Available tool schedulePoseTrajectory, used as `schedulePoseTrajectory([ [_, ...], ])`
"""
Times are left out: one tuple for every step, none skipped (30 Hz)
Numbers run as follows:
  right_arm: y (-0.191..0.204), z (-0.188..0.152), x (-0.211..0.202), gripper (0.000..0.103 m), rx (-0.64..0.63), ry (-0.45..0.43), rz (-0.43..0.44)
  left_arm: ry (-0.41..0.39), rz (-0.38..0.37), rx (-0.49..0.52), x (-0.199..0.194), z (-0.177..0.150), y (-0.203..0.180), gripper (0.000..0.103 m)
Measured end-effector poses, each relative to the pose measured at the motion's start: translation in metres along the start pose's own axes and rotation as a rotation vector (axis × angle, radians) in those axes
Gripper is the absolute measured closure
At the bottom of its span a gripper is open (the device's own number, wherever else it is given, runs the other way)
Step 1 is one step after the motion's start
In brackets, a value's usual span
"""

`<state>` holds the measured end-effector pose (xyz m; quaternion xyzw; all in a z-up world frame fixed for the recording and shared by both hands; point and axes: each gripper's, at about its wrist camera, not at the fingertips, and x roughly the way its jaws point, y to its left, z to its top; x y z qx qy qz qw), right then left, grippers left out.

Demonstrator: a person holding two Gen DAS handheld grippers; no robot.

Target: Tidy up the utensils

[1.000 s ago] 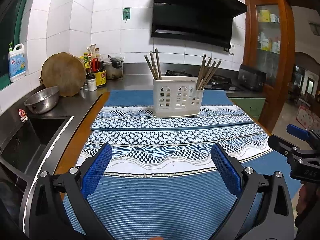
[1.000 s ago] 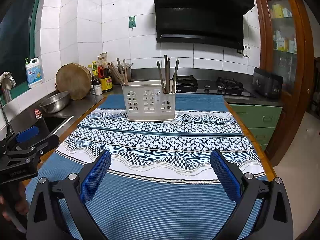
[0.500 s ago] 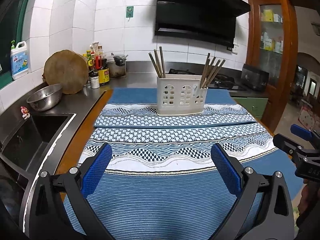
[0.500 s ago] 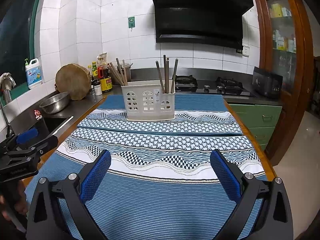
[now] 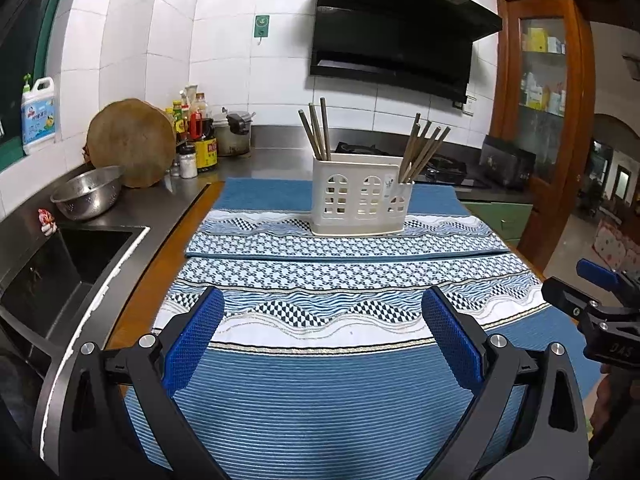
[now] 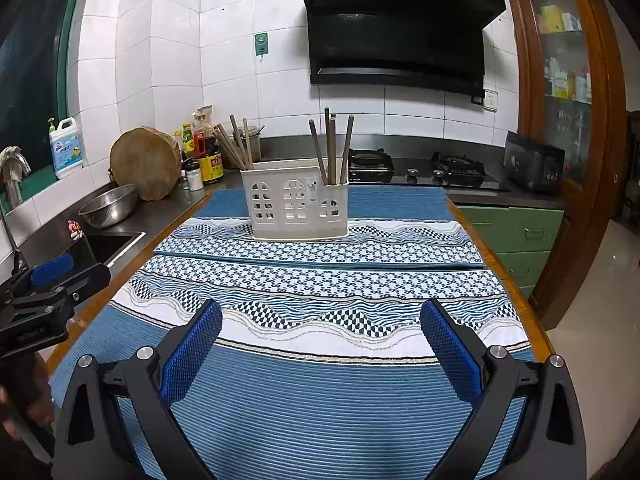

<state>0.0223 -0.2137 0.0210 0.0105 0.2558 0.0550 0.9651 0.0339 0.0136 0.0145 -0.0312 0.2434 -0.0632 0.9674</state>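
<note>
White plastic utensil caddy (image 5: 362, 196) w/ little arched window cutouts sits toward the far edge of the tabletop, on the farther of two woven mats (image 5: 344, 236), roughly mid-width. It's a boxy rectangular thing w/ compartments: one bunch of brown wooden chopsticks (image 5: 316, 128) stands in the left end, leaning a bit left, and a second bunch (image 5: 424, 146) fans out to the right from the right end. From the right wrist cam the right-end sticks (image 6: 332, 144) look more upright. Near mat (image 5: 320, 400) is ribbed blue fabric w/ a white band and wavy checker/chain patterns; wood tabletop (image 5: 140, 304) shows along the left edge. Left gripper (image 5: 322, 334) is spread wide, blue textured pads (image 5: 192, 340) on black fingers, nothing btwn them, hovering over the near mat, not touching the caddy. Right gripper (image 6: 320, 336) same deal, spread wide, holding nothing, pads (image 6: 450, 346) well short of the caddy. Each cam catches the other gripper at the frame edge. Off the table's left side: steel sink (image 5: 60, 264), perforated metal colander (image 5: 86, 192), round wooden chopping block (image 5: 132, 142) leaning on the tile wall, sauce bottles (image 5: 196, 132). Black range hood (image 5: 396, 28) up top.
</note>
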Motion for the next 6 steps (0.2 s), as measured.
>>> schedulePoseTrajectory([
  [-0.0002,-0.0001,0.0001,0.007,0.001,0.000,-0.001,0.000,-0.002,-0.001,-0.0001,-0.0001,0.0001,0.005],
  [-0.0003,-0.0001,0.0003,0.007,0.002,0.001,-0.001,-0.001,-0.003,-0.001,-0.0006,-0.0004,-0.0001,0.005],
  [-0.0001,-0.0002,0.0004,0.007,0.002,0.001,0.000,-0.001,-0.009,-0.003,-0.0004,-0.0004,-0.0002,0.005],
  [-0.0003,-0.0003,0.0004,0.007,0.001,0.001,-0.001,0.001,-0.022,-0.009,-0.0002,-0.0003,0.0002,0.005],
  [-0.0003,-0.0003,0.0007,0.007,0.000,0.002,-0.002,0.003,-0.031,-0.014,0.0001,-0.0004,0.0006,0.005],
  [0.0002,-0.0001,0.0009,0.007,0.000,0.003,-0.002,0.005,-0.037,-0.021,0.0005,-0.0003,0.0009,0.005],
])
